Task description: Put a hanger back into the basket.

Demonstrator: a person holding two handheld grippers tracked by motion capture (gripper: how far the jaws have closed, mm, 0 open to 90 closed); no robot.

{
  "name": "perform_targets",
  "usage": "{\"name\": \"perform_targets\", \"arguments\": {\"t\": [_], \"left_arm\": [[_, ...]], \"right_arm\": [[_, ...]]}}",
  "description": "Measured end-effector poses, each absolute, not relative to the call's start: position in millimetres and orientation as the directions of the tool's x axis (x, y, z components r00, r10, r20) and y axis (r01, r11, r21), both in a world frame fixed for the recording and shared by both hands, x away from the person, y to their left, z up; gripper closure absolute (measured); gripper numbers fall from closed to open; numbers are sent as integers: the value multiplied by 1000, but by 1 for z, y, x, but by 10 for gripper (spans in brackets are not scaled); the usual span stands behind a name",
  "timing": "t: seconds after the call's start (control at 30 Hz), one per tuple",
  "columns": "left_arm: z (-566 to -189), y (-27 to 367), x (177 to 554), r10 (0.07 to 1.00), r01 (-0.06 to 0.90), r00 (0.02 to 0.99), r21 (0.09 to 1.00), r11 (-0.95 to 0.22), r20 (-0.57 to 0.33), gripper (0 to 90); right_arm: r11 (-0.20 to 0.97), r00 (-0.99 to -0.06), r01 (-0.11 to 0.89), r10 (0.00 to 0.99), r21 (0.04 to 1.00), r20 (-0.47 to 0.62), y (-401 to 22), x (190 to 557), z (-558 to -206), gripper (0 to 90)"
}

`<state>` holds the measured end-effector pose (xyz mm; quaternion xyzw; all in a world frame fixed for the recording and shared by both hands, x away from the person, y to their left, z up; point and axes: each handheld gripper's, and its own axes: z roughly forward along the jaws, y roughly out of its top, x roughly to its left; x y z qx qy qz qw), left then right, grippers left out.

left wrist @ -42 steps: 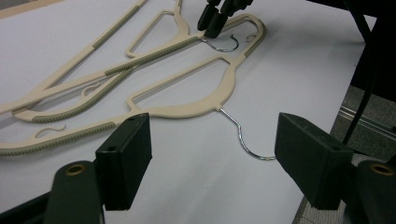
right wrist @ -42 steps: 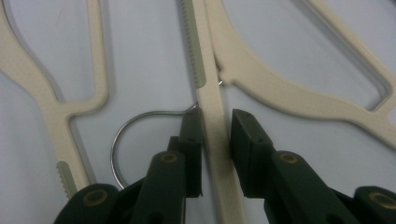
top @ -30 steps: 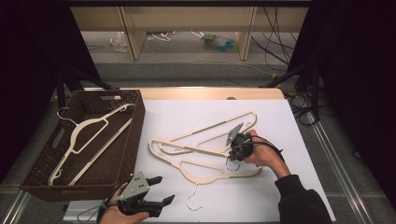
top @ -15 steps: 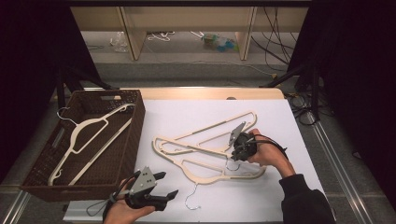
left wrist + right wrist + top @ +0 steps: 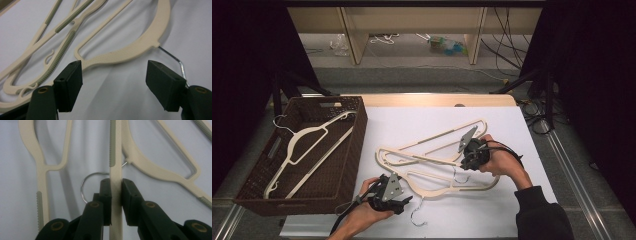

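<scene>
At the near edge of the white table (image 5: 512, 125), the left gripper (image 5: 398, 202) holds its jaws wide apart with nothing between the pads, having just narrowed slightly, and sits just short of the near cream hanger (image 5: 447, 187), whose metal hook (image 5: 417, 216) lies beside it. Farther in, the right gripper (image 5: 468, 161) is clamped on a cream bar of the far hanger (image 5: 432, 150), which overlaps the near one on the table. At the far left, a brown basket (image 5: 354, 145) contains a third hanger (image 5: 307, 147).
</scene>
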<state>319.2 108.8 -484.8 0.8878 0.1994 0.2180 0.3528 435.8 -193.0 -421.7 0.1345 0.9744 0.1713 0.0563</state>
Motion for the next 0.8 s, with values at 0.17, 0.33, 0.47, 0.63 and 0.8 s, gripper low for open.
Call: {"name": "perform_targets", "arguments": {"t": [0.17,0.33,0.47,0.63,0.8], "left_arm": [[-489,98,325,487,175,828,698,-695,277,313],[-492,92,324,459,149,837,681,-717,299,323],[-489,88,325,435,125,835,654,-747,338,332],[-487,80,324,388,77,831,606,-791,400,330],[-486,73,324,351,36,822,574,-818,449,314]], "right_arm": [[899,-957,246,285,361,-58,-193,435,-416,792],[897,-956,254,290,361,-48,-195,435,-416,792],[894,-956,256,290,368,-40,-196,436,-414,793],[885,-951,271,306,378,-34,-197,436,-412,793],[882,-950,278,311,382,-27,-199,437,-412,793]]}}
